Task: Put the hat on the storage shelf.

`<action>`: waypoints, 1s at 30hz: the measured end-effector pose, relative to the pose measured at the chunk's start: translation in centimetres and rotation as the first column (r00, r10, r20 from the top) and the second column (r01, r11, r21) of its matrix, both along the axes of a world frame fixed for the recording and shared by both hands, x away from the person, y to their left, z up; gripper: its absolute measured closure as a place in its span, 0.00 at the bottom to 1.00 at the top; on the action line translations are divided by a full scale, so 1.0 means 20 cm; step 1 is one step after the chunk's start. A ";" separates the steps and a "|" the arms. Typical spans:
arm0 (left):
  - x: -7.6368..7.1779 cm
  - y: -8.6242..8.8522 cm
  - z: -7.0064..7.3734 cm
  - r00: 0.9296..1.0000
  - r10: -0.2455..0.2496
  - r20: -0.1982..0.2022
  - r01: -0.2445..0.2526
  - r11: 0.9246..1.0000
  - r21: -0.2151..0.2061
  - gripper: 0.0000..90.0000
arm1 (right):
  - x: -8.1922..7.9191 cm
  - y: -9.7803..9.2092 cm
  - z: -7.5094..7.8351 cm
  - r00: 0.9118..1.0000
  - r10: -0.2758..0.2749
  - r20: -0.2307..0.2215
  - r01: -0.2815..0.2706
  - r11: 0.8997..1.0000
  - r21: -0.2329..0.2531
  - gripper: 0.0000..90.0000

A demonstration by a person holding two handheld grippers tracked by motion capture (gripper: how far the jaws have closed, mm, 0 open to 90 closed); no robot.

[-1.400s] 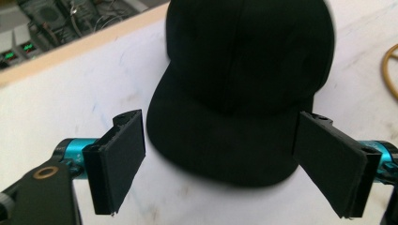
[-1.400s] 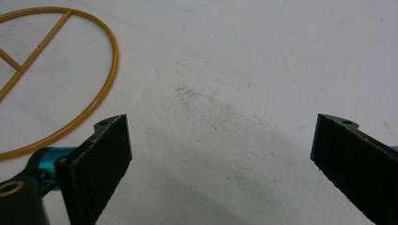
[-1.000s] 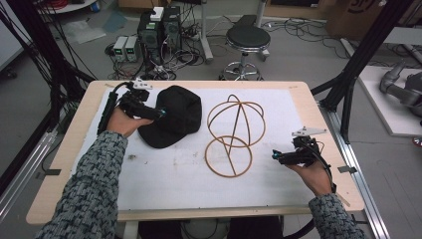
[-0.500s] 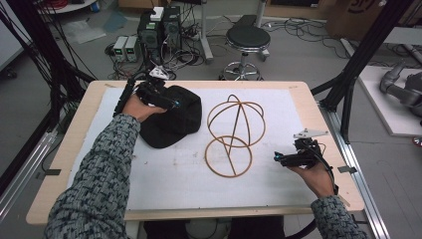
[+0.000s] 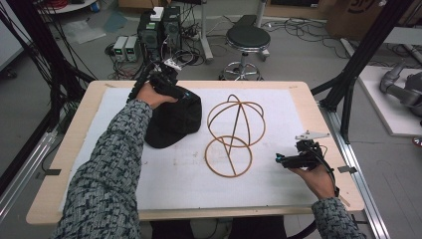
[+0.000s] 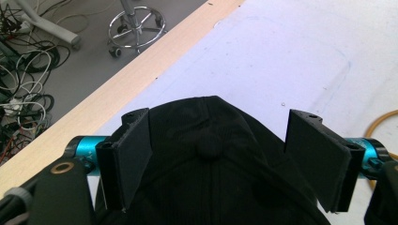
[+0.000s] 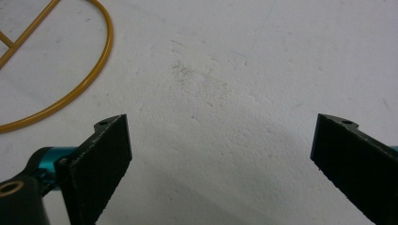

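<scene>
My left gripper (image 6: pixel 220 168) straddles the black cap (image 6: pixel 211 183), jaws apart. My right gripper (image 7: pixel 220 164) is spread wide over the white mat (image 7: pixel 234 70). No legible lettering.

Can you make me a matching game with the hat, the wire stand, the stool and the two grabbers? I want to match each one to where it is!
Things:
1. black cap
2. wire stand
3. stool
4. right gripper

Places:
A. on the floor beyond the table's far edge
B. open above bare white mat, near the table's right side
C. between the open jaws of the left gripper
D. middle of the mat, right of the cap

Pairs: 1-C, 2-D, 3-A, 4-B
</scene>
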State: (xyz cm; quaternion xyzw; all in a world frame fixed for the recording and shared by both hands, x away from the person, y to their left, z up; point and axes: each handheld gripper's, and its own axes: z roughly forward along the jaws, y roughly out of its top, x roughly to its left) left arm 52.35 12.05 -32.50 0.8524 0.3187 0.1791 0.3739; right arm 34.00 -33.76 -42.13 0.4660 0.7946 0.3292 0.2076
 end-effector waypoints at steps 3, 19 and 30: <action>0.03 -0.02 -0.03 1.000 0.013 -0.011 -0.012 1.000 0.021 0.27 | 0.00 -0.01 0.01 1.000 -0.003 0.001 0.003 1.000 -0.002 0.06; 0.06 -0.08 -0.13 1.000 0.009 -0.024 -0.006 0.992 0.126 0.30 | -0.01 -0.01 -0.01 1.000 0.009 -0.012 -0.009 1.000 0.006 0.06; 0.07 -0.05 -0.15 0.998 0.016 -0.053 -0.010 0.992 0.124 0.46 | 0.00 0.00 -0.01 1.000 0.010 -0.007 -0.010 1.000 0.002 0.06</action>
